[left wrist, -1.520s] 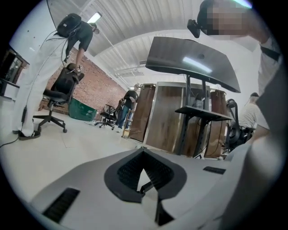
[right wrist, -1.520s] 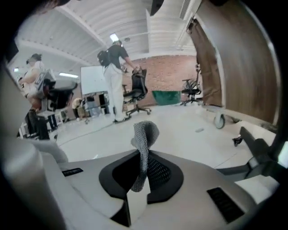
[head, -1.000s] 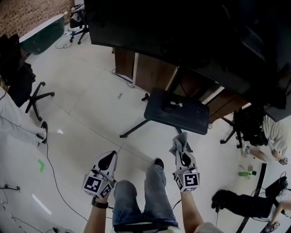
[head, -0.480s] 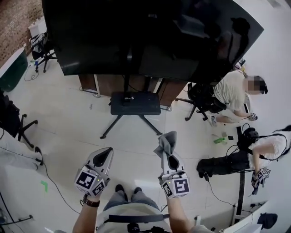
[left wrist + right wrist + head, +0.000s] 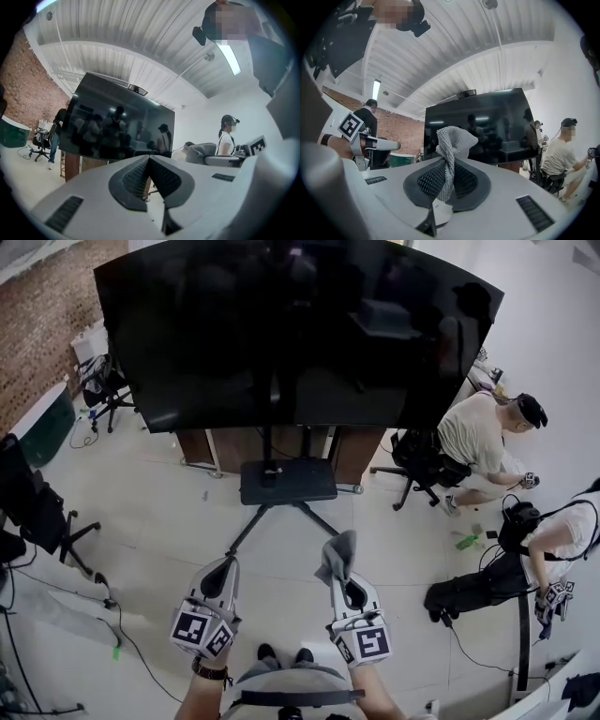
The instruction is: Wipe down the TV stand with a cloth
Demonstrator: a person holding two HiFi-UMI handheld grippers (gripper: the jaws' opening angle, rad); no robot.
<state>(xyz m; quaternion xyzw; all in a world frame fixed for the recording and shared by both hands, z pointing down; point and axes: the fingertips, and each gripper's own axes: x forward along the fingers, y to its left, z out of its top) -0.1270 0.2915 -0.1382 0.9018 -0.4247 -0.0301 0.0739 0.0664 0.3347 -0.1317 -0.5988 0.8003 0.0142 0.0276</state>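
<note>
Wiping not begun, as far as I can judge: the big dark TV [image 5: 291, 334] sits on its TV stand [image 5: 287, 481], a black shelf w/ splayed legs, well ahead of both grippers. The approach & all the wiping are left. Left gripper [image 5: 226, 570] has jaws pressed together, nothing btwn. Right gripper [image 5: 343, 574] pinches the cloth [image 5: 337, 554] in mid-air: a small grey knit rag, bunched & twisted, poking past the tips.

The lower end of the cloth [image 5: 454, 138] is hidden inside my right claw [image 5: 449, 165]. The post of the TV stand [image 5: 287, 482] is lost against the dark TV [image 5: 281, 324] — I can't trace it.
</note>
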